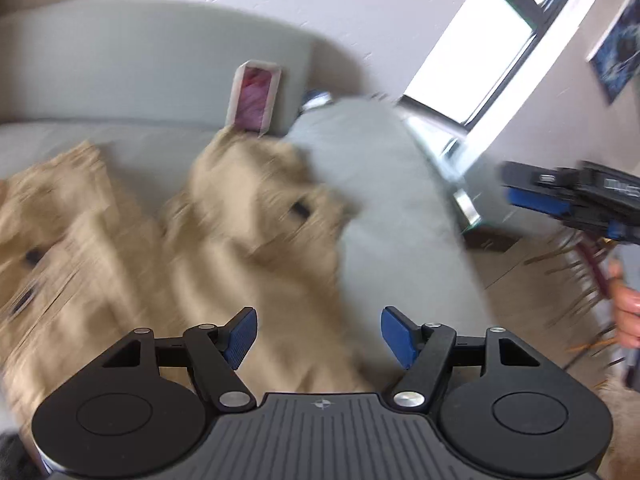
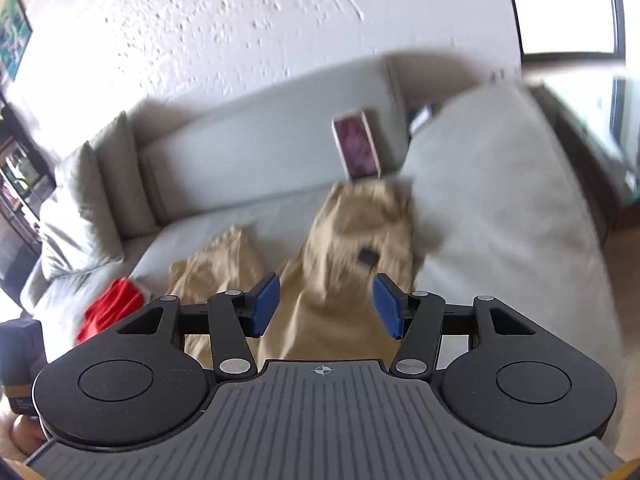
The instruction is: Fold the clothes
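Both hand-held grippers, left [image 1: 319, 334] and right [image 2: 325, 305], gape wide and empty above the tan trousers [image 2: 352, 240] lying on the sofa [image 2: 256, 136]. A fold looks finished; next comes regrasping an edge.

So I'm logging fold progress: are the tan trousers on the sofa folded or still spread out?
Spread out, not folded: the tan trousers lie rumpled on the sofa, two legs apart.

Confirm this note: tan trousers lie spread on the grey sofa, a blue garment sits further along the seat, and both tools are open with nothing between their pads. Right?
One slip: the garment further along the seat is red, not blue, as the right wrist view shows. The rest holds: tan trousers lie on the grey sofa, and the left tool and right tool are open and empty.
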Motion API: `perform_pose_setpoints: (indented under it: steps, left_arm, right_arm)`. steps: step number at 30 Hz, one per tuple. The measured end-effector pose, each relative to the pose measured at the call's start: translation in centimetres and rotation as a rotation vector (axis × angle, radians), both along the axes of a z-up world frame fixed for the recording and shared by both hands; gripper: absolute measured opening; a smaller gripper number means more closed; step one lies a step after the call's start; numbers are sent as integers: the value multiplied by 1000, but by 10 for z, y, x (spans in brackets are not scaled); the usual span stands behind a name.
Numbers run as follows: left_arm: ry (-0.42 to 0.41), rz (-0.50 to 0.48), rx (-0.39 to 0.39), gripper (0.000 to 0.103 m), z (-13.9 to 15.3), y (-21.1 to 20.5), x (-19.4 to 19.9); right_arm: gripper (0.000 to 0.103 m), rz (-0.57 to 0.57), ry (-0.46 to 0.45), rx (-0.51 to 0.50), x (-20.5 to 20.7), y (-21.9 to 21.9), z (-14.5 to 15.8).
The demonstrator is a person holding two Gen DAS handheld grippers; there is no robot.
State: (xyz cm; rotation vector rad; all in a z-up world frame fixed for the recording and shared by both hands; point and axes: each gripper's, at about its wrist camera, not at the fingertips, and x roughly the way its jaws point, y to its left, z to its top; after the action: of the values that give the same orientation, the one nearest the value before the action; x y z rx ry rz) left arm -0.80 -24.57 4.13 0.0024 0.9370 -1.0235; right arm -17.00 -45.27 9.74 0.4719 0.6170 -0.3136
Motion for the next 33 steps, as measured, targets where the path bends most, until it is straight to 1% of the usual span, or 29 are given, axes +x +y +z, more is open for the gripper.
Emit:
perform_pose_setpoints:
  steps: [2, 3, 4, 6, 8, 9, 10, 12, 15, 20, 22, 24, 29, 30, 33]
  left_arm:
    - [-17, 10, -40, 74, 2, -23, 12]
    - [-28, 20, -48, 75, -1, -34, 18]
    - [-40, 42, -34, 75, -9, -45, 25]
    - [-49, 97, 26, 71, -34, -67, 39]
    - [-55, 136, 75, 68, -62, -83, 52]
    - [-55, 149, 92, 63, -74, -89, 59]
    - [-52, 160, 103, 61, -84, -93, 65]
    - [-45, 182, 126, 57, -102, -100, 79]
    - [-13, 196, 143, 56, -126, -107, 98]
    - [48, 188, 174, 56, -152, -107, 114]
    - [65, 187, 173, 56, -156, -106, 117]
    - [78, 185, 165, 56, -158, -104, 119]
    - [84, 174, 155, 56, -158, -105, 119]
    - [85, 174, 154, 56, -158, -105, 118]
    - [91, 177, 148, 56, -157, -103, 118]
  right_arm:
    - [60, 3, 15, -32, 23, -23, 5]
    - [67, 6, 26, -45, 35, -36, 6]
    - [71, 8, 36, -57, 47, -48, 8]
    - [71, 10, 63, -22, 74, -77, -15]
    - [64, 12, 90, 25, 102, -106, -42]
    - [57, 13, 104, 48, 116, -121, -55]
    - [50, 15, 116, 82, 129, -132, -75]
    - [42, 13, 140, 126, 151, -151, -109]
    - [42, -13, 166, 173, 183, -175, -157]
    - [42, -80, 153, 318, 222, -212, -211]
    - [41, -95, 168, 342, 236, -219, -228]
    - [36, -93, 186, 323, 250, -220, -241]
    - [36, -62, 257, 267, 284, -211, -258]
    - [34, -61, 276, 248, 289, -208, -260]
    - [2, -68, 337, 180, 300, -199, -265]
